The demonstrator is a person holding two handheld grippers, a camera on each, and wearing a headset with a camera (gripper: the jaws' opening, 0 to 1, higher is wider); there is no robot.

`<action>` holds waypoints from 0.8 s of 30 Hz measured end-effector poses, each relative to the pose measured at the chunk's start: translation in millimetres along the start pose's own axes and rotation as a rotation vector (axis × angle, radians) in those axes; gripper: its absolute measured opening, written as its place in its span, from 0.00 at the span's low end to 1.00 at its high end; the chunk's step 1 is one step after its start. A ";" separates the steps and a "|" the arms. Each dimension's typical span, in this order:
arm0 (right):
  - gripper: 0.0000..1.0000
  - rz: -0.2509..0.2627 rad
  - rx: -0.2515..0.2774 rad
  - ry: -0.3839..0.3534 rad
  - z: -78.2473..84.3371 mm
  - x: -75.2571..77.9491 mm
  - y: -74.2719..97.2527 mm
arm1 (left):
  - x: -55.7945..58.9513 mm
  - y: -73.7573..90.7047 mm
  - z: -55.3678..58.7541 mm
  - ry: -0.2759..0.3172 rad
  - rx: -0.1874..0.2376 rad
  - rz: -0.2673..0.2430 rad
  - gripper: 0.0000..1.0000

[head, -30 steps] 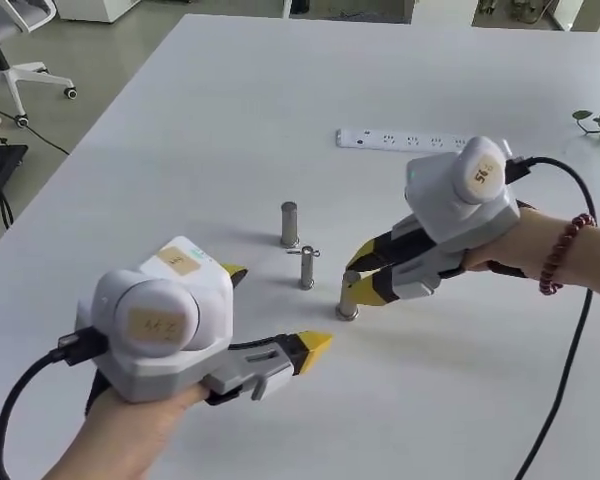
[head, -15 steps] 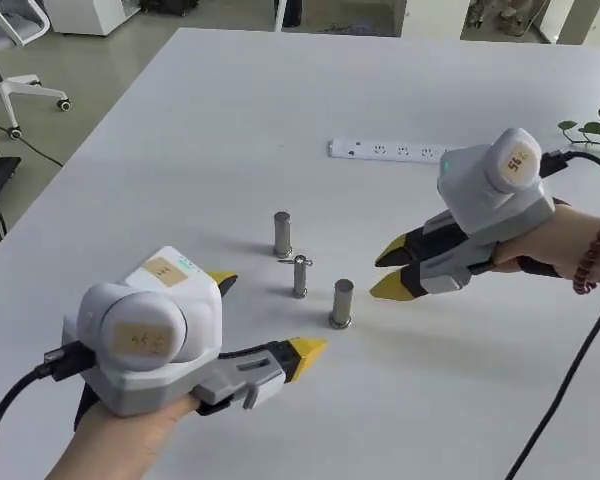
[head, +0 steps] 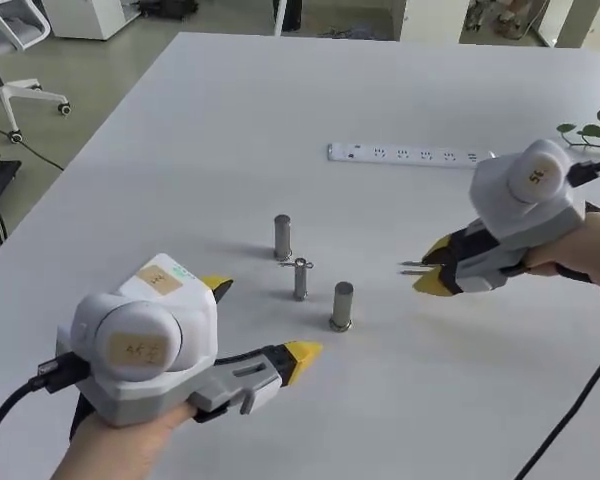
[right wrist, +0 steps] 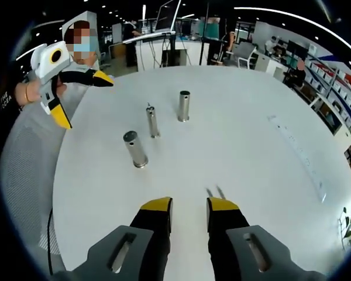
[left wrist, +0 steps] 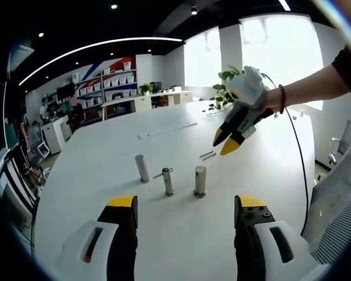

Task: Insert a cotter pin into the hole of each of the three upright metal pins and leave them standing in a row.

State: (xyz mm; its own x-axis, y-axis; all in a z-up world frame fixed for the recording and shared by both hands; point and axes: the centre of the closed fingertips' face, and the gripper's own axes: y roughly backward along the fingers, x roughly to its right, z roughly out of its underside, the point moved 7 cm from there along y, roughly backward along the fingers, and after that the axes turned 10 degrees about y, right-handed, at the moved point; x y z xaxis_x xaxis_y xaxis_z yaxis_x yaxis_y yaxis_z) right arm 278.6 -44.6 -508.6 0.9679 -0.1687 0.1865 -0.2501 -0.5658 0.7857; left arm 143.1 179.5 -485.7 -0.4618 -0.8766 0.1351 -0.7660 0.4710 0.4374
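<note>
We find the left tongs [head: 263, 318] wide apart near the tabletop's [head: 280, 120] near edge. The right tongs [head: 435, 266] stand narrowly apart, with a loose cotter pin [head: 411, 265] just ahead of their tips. Mid-tabletop, three metal pins [head: 283, 237] stand in a row; the middle pin [head: 300, 283] carries a fitted cotter pin [head: 303, 264].

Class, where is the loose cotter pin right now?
In the head view the loose cotter pin lies on the table just beyond the right gripper, right of the three upright metal pins.
</note>
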 end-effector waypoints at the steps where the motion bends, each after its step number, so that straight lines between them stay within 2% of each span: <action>1: 0.19 0.003 -0.003 0.000 0.8 0.7 -0.1 | -0.2 -0.1 0.5 0.002 -0.001 -0.001 0.66; 5: 0.19 0.055 -0.053 -0.002 11.6 10.4 -2.4 | -0.9 0.0 1.5 0.007 -0.001 -0.005 0.66; 11: 0.17 0.075 -0.084 -0.027 21.6 18.4 -7.5 | -3.5 0.2 3.7 0.017 -0.010 -0.013 0.65; 24: 0.09 0.049 -0.137 -0.007 28.2 23.6 -19.6 | -4.5 0.9 7.0 0.019 -0.010 -0.026 0.63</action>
State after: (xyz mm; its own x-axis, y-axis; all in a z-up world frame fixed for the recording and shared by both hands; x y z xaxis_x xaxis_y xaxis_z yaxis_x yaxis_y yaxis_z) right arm 305.6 -60.3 -536.2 0.9544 -0.1989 0.2228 -0.2902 -0.4417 0.8489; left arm 141.4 184.6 -492.2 -0.4330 -0.8905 0.1399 -0.7732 0.4467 0.4501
